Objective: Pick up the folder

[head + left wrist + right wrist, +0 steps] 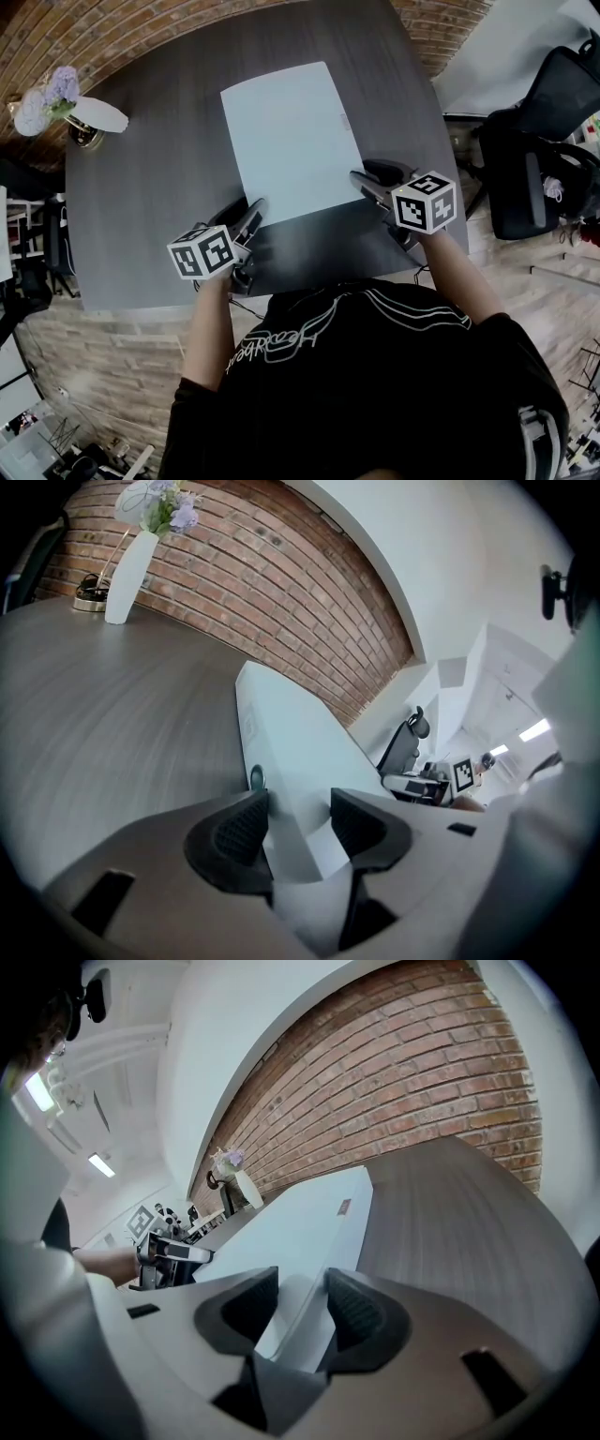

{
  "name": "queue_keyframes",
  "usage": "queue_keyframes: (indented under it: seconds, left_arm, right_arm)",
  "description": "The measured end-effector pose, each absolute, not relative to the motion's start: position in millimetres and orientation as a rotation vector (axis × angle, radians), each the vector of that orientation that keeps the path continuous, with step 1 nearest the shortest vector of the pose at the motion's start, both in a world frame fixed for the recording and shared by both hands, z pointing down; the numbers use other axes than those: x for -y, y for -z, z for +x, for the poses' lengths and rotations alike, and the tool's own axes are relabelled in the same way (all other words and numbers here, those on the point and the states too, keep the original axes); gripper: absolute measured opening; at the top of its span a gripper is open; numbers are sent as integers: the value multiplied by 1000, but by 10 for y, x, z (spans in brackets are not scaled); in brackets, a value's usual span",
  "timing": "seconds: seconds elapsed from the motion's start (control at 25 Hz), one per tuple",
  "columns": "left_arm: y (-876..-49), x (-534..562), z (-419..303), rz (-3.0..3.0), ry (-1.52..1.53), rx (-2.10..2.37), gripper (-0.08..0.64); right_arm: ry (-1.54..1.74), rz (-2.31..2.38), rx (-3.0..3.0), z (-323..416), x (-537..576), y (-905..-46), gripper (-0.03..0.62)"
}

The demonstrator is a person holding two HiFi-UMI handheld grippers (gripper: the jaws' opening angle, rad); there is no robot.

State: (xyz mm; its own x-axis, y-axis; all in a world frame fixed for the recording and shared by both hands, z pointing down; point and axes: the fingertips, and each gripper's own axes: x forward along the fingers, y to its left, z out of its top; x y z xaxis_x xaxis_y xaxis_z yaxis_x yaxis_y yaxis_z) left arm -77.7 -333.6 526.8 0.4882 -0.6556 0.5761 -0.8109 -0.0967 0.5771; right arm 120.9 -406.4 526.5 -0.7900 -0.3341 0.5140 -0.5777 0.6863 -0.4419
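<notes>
A pale blue-white folder (291, 141) lies on the dark grey table (150, 197), its long side running away from me. My left gripper (255, 212) is at the folder's near left corner. In the left gripper view that corner (298, 761) fills the space between the two black pads (242, 832), one against its side edge and one on its top face. My right gripper (362, 174) is at the near right corner. There the folder (300, 1218) also sits between the pads (354, 1312), which touch it. Both are shut on the folder.
A white vase (96, 115) with pale purple flowers (49, 97) stands at the table's far left, by the brick wall (281, 583). Black office chairs (539, 159) stand to the right of the table. My torso in a black shirt (375, 394) is against the near edge.
</notes>
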Motion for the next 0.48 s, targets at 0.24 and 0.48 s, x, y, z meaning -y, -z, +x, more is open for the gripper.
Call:
queue_keyframes:
  seconds: [0.24,0.48]
  left_arm:
    - [-5266,3268,-778,1818,-222,1218,207]
    - [-5267,3107,-789,1817,-209,1207,207]
  right_arm:
    - [-860,715,2502,1208,3992,-5261,144]
    - [-869,720,2494,1207,3818,-5261,143]
